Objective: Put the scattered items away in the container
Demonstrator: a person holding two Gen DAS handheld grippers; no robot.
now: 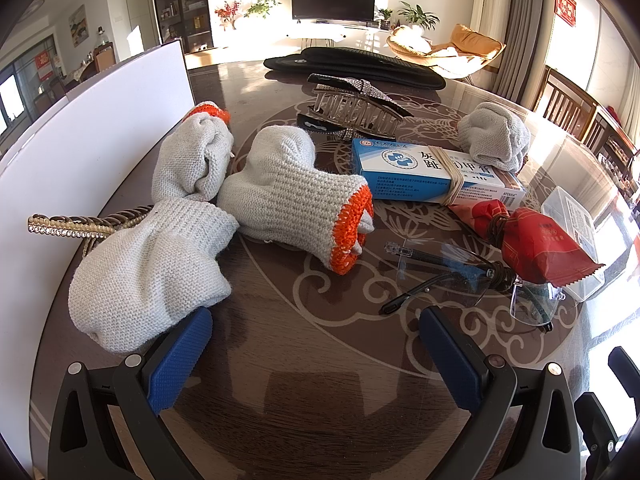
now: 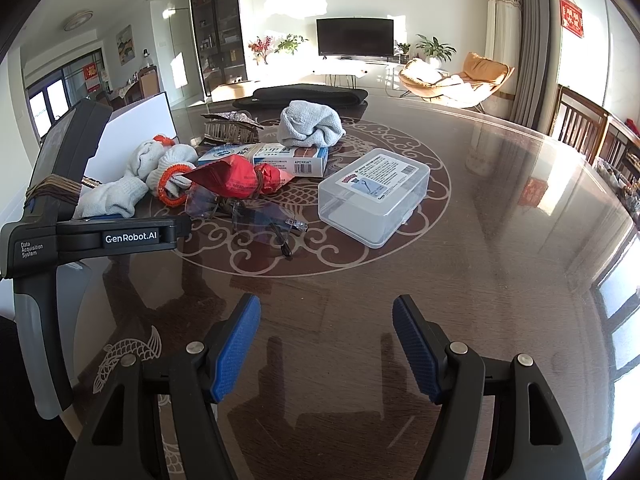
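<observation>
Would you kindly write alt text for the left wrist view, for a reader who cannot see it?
The open left hand-held gripper hovers low over a dark patterned table, its left finger against a grey knitted glove. Beyond lie more orange-cuffed gloves, a blue medicine box, clear glasses, a red packet, hair claws and a white container wall.

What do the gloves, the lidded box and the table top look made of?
Gloves: knitted grey yarn, likely cotton, with visible stitch loops and an orange cuff. Lidded box: clear, slightly frosted plastic; the table shows through it. Table top: glossy, probably glass over patterned wood, given the sharp reflections.
</observation>
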